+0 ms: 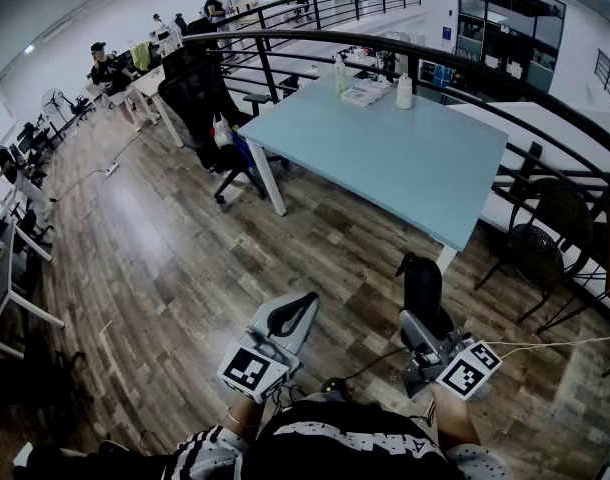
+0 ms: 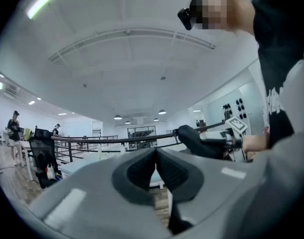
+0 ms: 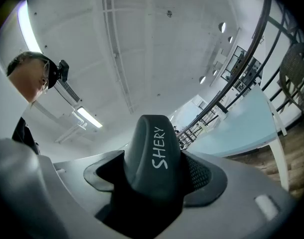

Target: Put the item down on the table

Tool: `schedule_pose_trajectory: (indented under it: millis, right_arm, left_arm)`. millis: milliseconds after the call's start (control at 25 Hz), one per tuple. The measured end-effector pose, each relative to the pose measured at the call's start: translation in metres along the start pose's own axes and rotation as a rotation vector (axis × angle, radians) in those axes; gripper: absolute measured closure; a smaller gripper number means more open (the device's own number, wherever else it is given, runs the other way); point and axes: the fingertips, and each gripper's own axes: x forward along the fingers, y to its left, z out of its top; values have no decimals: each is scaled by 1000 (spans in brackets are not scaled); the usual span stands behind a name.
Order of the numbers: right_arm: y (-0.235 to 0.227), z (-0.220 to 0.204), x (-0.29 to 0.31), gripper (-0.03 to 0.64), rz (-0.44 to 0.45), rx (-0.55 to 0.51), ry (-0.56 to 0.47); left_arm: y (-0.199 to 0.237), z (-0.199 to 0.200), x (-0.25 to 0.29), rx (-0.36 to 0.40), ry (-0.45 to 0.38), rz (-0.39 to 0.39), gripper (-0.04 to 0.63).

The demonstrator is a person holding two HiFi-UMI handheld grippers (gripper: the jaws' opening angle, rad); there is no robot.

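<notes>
My right gripper (image 1: pixel 422 290) is shut on a dark oblong case (image 1: pixel 422 286), held over the wood floor short of the table's near corner. In the right gripper view the case (image 3: pixel 155 153) fills the gap between the jaws, stands upright and bears the white word SHERY. The light blue table (image 1: pixel 405 163) lies ahead, seen in the right gripper view (image 3: pixel 241 128) at the right. My left gripper (image 1: pixel 291 315) is level at the left, its jaws closed tip to tip (image 2: pixel 156 156) with nothing between them. The left gripper view shows the case (image 2: pixel 197 141) to its right.
Two bottles (image 1: pixel 404 91) (image 1: pixel 340 73) and a flat packet (image 1: pixel 365 94) stand at the table's far edge. A black curved railing (image 1: pixel 455 68) runs behind it. A black office chair (image 1: pixel 200 93) stands at the table's left, a wire chair (image 1: pixel 545 240) at its right.
</notes>
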Motion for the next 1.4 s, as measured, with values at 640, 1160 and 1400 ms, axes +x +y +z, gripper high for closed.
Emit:
schedule_pose_trajectory:
  millis: [640,1160,1400]
  right_arm:
    - [-5,10,-29,258,-8,44,-27]
    - [-7,19,-90,258,-38,42,-84]
    - [-10,27,-109,258,-54,29,-113]
  left_arm:
    - [-20,3,1,-6,9,16,595]
    - [-73,4,12,-1,4,-58,595]
    - [-86,8,19,-29,-16,-70,595]
